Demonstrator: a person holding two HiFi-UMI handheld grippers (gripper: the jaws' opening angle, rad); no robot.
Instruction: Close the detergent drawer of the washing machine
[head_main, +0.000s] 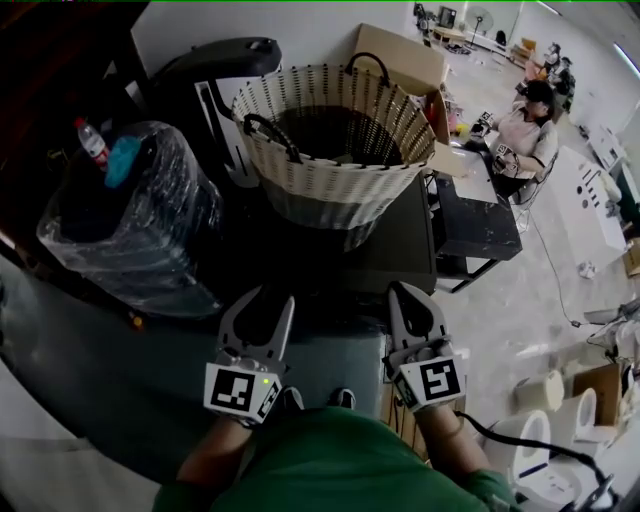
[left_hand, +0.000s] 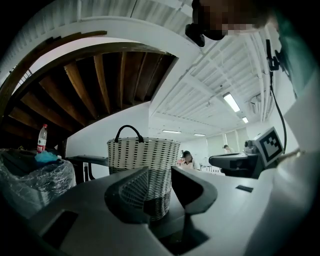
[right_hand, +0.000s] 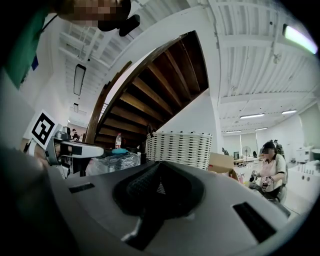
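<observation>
**A:** What does the head view give that the claw views don't?

**B:** The layout from above. A woven basket (head_main: 330, 180) stands on a dark surface (head_main: 395, 250). To its left is a plastic-wrapped bag (head_main: 130, 230), with a bottle (head_main: 90, 140) at its far edge. Both claws hover side by side just short of the surface's near edge, above a green shirt (head_main: 330, 460).

**A:** And the claw views?

**B:** They look upward past the basket's side. They show the wooden underside of stairs (right_hand: 160, 85) and ceiling lights (left_hand: 231, 101), which the head view misses. Each also catches the other claw's marker cube at its edge.

**A:** How do the claws stand?

**B:** The left claw (head_main: 265, 300) has its jaws apart with nothing held, and the basket shows through the gap. The right claw (head_main: 405, 293) has its jaws drawn together, with nothing between them.

**A:** Anyone else around?

**B:** A seated person (head_main: 525, 135) is at a desk, well beyond the basket to the right.

**A:** And the drawer?

**B:** I cannot make it out in any view. Below the surface's near edge all is dark, so I cannot say where it is or how it looks.
</observation>
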